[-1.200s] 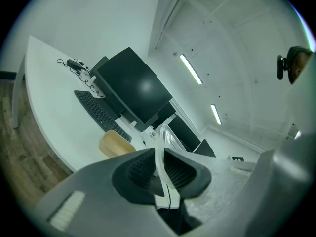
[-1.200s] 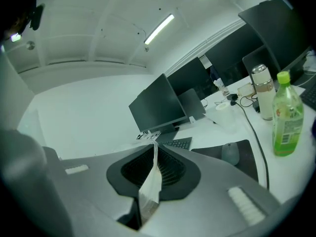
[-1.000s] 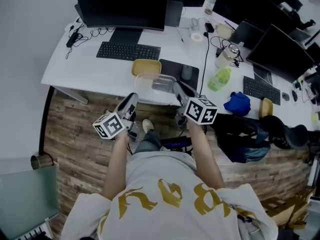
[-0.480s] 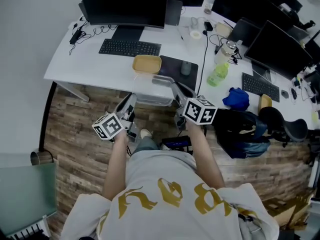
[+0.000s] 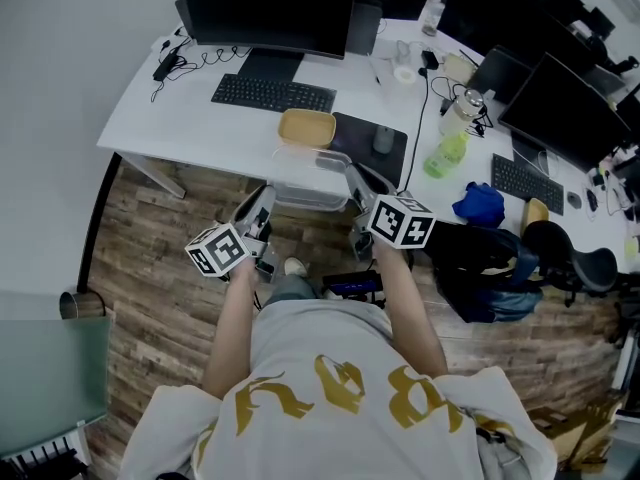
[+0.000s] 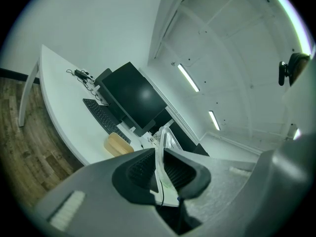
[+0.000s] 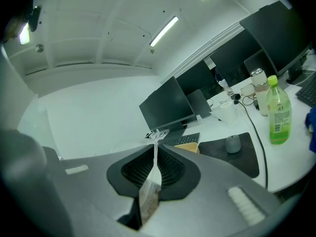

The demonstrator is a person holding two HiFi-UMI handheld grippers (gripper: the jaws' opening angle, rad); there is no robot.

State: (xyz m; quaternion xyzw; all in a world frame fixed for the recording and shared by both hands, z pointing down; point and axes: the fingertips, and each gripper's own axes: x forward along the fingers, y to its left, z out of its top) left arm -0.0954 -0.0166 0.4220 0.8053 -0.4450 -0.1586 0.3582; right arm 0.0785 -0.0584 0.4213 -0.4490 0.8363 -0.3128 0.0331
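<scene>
Clear plastic box (image 5: pixel 308 176): held over the near edge of the table (image 5: pixel 180 118), just in front of a yellow dish (image 5: pixel 306 128).
Left claw (image 5: pixel 266 196): clenched on the box's left wall.
Right claw (image 5: pixel 354 176): clenched on the box's right wall.

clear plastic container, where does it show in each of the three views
Head view: the clear container sits at centre, over the near edge of the desk.
Left gripper view: seen edge-on, its thin wall is clamped between the jaws, lower centre.
Right gripper view: also edge-on, clamped between the jaws, lower centre.
Shared landmark: the tan tray on the desk.
</scene>
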